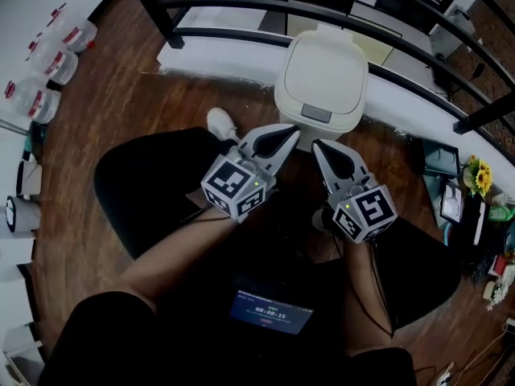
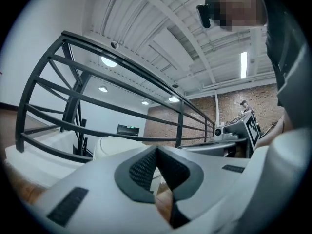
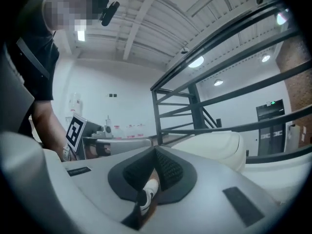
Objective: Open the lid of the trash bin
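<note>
The cream trash bin (image 1: pixel 322 77) stands on the wooden floor against a white ledge, its lid down and a grey latch (image 1: pixel 315 113) on its near edge. My left gripper (image 1: pixel 291 133) is shut, tips just short of the bin's near side. Beside it, my right gripper (image 1: pixel 317 145) is also shut and holds nothing. The left gripper view has its jaws (image 2: pixel 156 151) closed, with the bin (image 2: pixel 111 144) low behind them. In the right gripper view the jaws (image 3: pixel 156 152) meet too, and the bin (image 3: pixel 220 143) sits to their right.
A black metal railing (image 1: pixel 265 8) runs behind and over the bin. A white shoe (image 1: pixel 219 122) rests left of the bin. Plastic bottles (image 1: pixel 50 63) line the left wall. A small screen (image 1: pixel 270 312) hangs at the person's waist. Yellow flowers (image 1: pixel 481 175) and clutter fill the right.
</note>
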`<state>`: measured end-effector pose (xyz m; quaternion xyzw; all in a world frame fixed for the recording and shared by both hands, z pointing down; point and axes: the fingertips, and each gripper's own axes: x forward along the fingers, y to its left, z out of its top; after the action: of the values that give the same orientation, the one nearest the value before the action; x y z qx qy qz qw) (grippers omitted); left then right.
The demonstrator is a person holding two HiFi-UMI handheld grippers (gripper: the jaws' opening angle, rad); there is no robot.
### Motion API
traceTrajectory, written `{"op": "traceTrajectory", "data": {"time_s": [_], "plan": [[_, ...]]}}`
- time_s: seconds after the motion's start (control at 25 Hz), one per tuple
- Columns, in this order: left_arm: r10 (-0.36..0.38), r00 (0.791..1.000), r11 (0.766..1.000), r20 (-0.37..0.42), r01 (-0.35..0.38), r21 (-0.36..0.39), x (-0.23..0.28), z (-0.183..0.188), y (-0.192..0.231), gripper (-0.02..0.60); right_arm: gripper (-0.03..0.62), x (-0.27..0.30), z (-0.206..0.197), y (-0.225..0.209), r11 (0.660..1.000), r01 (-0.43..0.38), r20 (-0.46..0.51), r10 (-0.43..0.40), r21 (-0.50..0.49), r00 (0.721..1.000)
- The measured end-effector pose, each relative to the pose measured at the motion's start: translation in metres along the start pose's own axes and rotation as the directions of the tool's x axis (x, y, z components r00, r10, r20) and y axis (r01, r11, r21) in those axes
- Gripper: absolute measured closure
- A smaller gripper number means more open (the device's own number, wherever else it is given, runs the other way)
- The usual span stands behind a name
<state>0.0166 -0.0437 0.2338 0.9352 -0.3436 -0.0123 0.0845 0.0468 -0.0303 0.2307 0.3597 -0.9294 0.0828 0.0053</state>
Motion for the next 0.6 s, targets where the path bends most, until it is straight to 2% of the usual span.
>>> {"op": "traceTrajectory", "data": {"time_s": [0.28,0.6], "plan": [[-0.031,1.0,0.999,0.004,0.031,0.035,0.001,0.01,-0.014,0.543,0.574,-0.009,0.017,-0.003,0.998,0.045,0.032,-0.044,-0.031,0.998],[-0.028,1.0,0.999,-0.007,0.028,0.046,0.0,0.011,-0.017,0.543,0.574,-0.009,0.022,0.003,0.999,0.04,0.028,-0.039,-0.03,0.999]]}}
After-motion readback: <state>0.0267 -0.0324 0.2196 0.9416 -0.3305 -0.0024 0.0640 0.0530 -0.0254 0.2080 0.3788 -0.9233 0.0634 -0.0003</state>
